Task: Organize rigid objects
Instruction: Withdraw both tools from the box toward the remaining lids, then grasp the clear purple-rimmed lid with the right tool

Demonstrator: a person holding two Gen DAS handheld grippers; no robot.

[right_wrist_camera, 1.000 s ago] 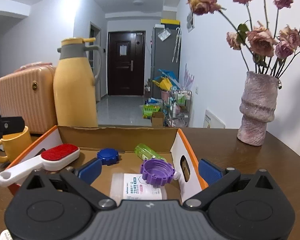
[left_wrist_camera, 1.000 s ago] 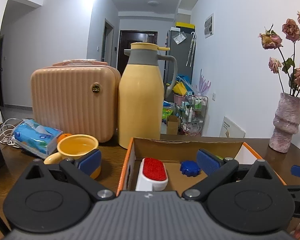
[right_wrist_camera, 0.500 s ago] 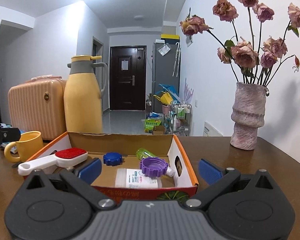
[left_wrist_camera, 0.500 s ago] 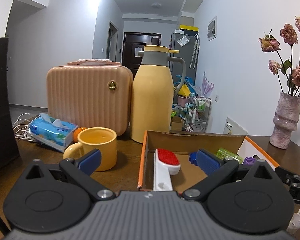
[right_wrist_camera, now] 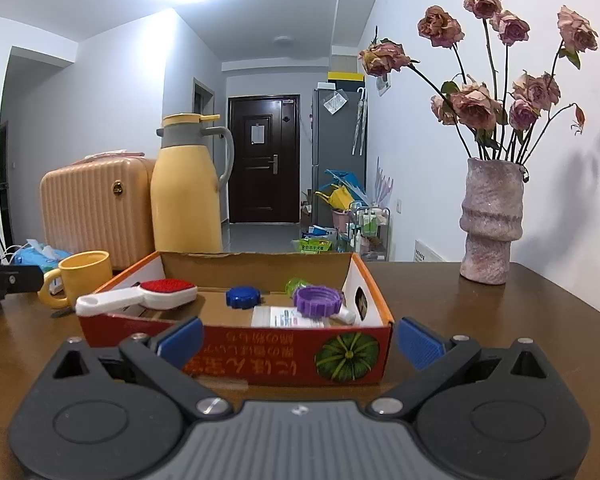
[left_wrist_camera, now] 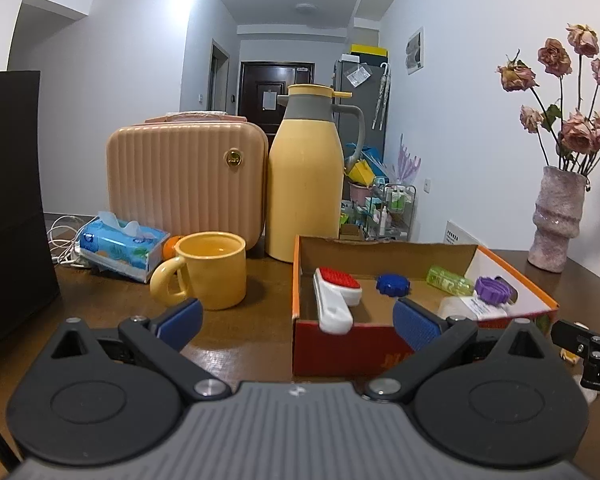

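Observation:
An orange cardboard box (left_wrist_camera: 340, 350) (right_wrist_camera: 284, 360) sits on the brown table in front of both grippers. Inside lie a white brush with a red pad (left_wrist_camera: 337, 294) (right_wrist_camera: 140, 298), a blue cap (left_wrist_camera: 393, 284) (right_wrist_camera: 242, 297), a green bottle (left_wrist_camera: 449, 279) (right_wrist_camera: 296, 283) and a white bottle with a purple cap (left_wrist_camera: 491, 289) (right_wrist_camera: 318, 301). My left gripper (left_wrist_camera: 298, 320) stands open and empty before the box's near left corner. My right gripper (right_wrist_camera: 300, 340) is open and empty too, just short of the box's front wall.
A yellow mug (left_wrist_camera: 208, 268) (right_wrist_camera: 80, 276) stands left of the box. Behind it are a tissue pack (left_wrist_camera: 120, 246), a peach case (left_wrist_camera: 188, 180) and a yellow thermos (left_wrist_camera: 306, 184). A pink vase of dried roses (right_wrist_camera: 492, 224) stands back right. A black block (left_wrist_camera: 12, 208) rises at far left.
Both grippers have drawn back from over the box, so its front wall and more of the table show. Both stayed open; the things in the box have not moved.

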